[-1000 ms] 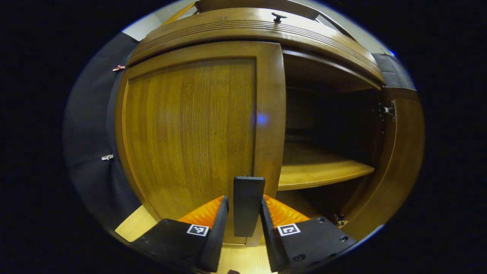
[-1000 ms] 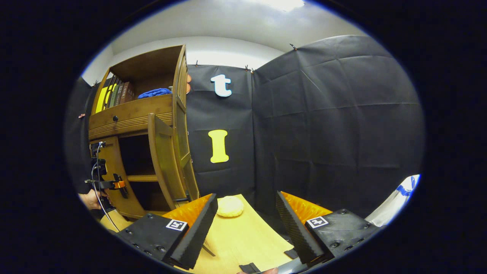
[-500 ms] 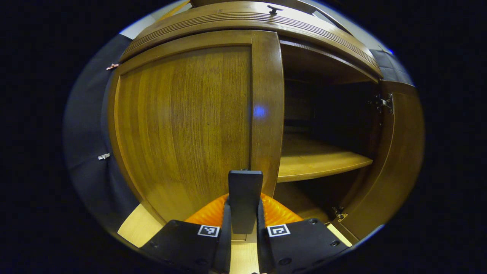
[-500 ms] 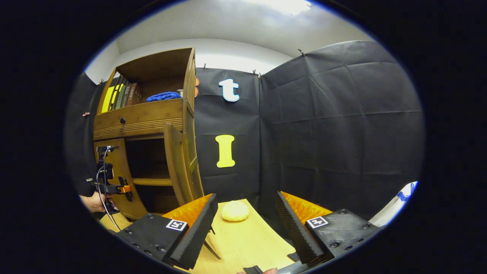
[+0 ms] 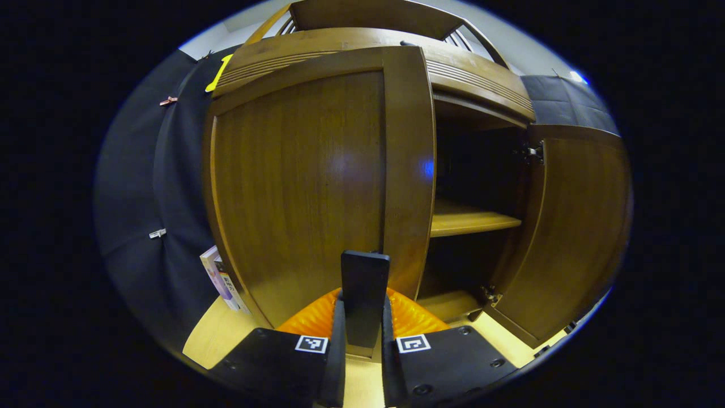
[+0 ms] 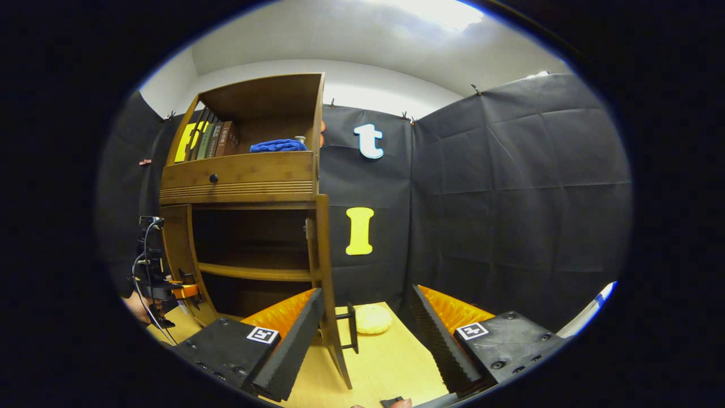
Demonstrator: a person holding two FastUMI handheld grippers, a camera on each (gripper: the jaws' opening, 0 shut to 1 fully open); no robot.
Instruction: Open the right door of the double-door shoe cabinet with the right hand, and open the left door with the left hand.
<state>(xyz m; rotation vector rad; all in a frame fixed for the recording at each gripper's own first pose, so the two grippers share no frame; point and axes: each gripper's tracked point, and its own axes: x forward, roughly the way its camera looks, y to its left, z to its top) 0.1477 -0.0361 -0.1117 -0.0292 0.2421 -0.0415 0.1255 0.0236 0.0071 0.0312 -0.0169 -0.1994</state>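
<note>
dim, sharp, strong fisheye bending

The setting was a staged recording booth dressed as a home corner. Black cloth [image 6: 510, 187] pinned with clips formed the walls beneath a plain white ceiling [image 6: 351, 45]. A wooden shoe cabinet [image 6: 238, 175] stood on a pale wooden floor panel [image 6: 385, 357]; its open top shelf held books [image 6: 207, 140] and a folded blue cloth [image 6: 277, 146].

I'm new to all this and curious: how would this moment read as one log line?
left gripper: shut on left door handle | left door: partly open | right gripper: open, holding nothing | right door: open
</note>
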